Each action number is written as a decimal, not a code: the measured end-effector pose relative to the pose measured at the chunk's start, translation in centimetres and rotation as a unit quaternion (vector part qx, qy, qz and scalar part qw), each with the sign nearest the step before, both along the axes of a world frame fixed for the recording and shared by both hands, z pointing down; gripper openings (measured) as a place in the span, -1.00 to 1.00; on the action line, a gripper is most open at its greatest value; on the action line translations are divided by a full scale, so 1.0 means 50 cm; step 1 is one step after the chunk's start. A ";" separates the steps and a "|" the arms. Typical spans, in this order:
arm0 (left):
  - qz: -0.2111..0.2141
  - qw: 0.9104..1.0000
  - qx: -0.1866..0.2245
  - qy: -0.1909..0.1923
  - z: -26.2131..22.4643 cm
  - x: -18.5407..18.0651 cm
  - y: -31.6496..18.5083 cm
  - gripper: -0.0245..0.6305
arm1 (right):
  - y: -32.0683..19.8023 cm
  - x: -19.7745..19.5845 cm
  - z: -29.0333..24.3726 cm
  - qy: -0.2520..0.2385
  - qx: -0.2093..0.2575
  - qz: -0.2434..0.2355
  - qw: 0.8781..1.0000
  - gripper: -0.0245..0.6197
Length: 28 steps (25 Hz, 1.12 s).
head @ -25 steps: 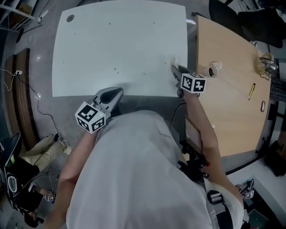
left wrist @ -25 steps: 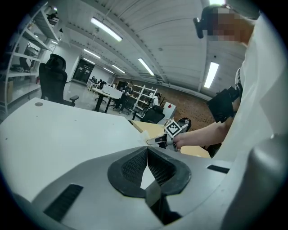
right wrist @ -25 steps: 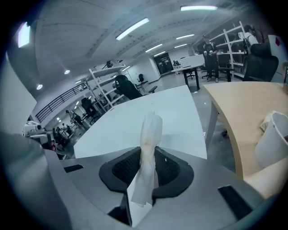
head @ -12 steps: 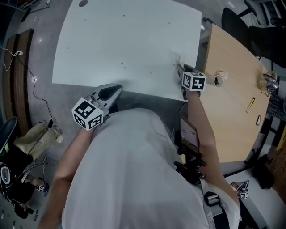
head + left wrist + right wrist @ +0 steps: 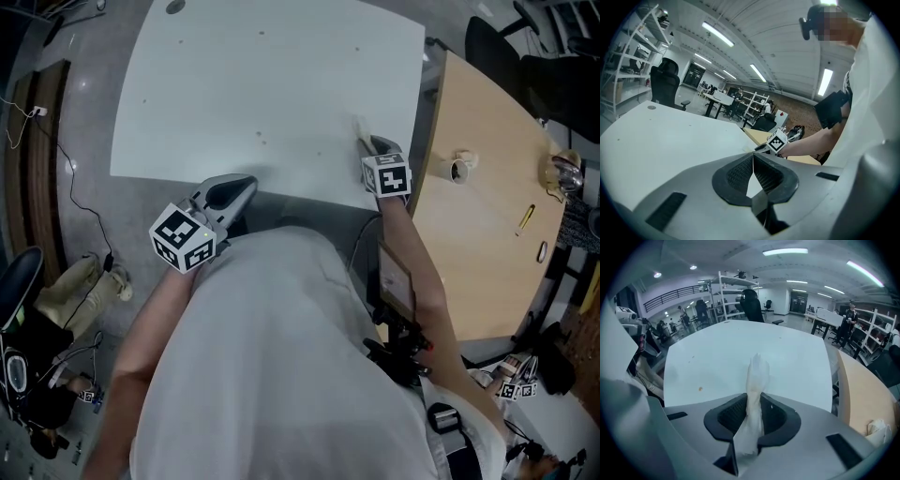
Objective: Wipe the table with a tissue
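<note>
The white table (image 5: 272, 84) fills the upper part of the head view, dotted with small specks. My right gripper (image 5: 367, 142) hovers over its near right corner, shut on a white tissue (image 5: 755, 380) that sticks out past the jaws toward the table top (image 5: 740, 357). A small brown speck (image 5: 700, 389) lies on the table, left of the tissue. My left gripper (image 5: 242, 187) rests at the table's near edge with its jaws closed and nothing between them (image 5: 753, 165). In the left gripper view the right gripper's marker cube (image 5: 777, 141) shows beyond the jaws.
A wooden table (image 5: 487, 187) stands to the right, carrying a tape roll (image 5: 457, 169), a yellow pen (image 5: 525, 217) and a shiny object (image 5: 561, 173). Cables and a bag (image 5: 84, 291) lie on the floor at left. Office chairs and shelves stand farther off.
My right gripper with the tissue has shifted a little left and farther onto the table. The left gripper has stayed at the near edge.
</note>
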<state>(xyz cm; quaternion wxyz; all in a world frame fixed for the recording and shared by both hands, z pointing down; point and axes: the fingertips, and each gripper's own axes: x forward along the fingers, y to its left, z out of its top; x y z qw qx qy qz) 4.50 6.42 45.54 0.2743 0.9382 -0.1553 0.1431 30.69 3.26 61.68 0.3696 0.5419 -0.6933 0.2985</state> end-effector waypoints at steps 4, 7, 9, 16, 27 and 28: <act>0.001 1.000 -0.003 -0.001 0.006 -0.006 -0.001 -0.91 | 0.031 -0.047 0.005 -0.010 -0.012 -0.036 0.999 -0.67; 0.005 1.000 -0.004 0.000 0.007 -0.002 0.005 -0.91 | 0.050 -0.073 0.001 -0.055 -0.019 -0.049 0.997 -0.67; 0.009 1.000 -0.001 0.001 0.005 0.002 0.009 -0.91 | 0.052 -0.063 -0.021 -0.102 0.000 -0.009 0.995 -0.67; 0.014 1.000 0.005 0.002 0.003 0.012 0.011 -0.91 | 0.070 0.114 -0.034 -0.090 0.020 0.144 0.985 -0.67; 0.015 1.000 0.005 0.003 0.015 0.001 0.014 -0.91 | 0.079 -0.112 -0.035 -0.154 0.017 0.061 0.986 -0.67; 0.017 1.000 0.006 0.003 0.014 0.000 0.014 -0.91 | 0.079 -0.139 -0.034 -0.155 0.015 0.049 0.987 -0.67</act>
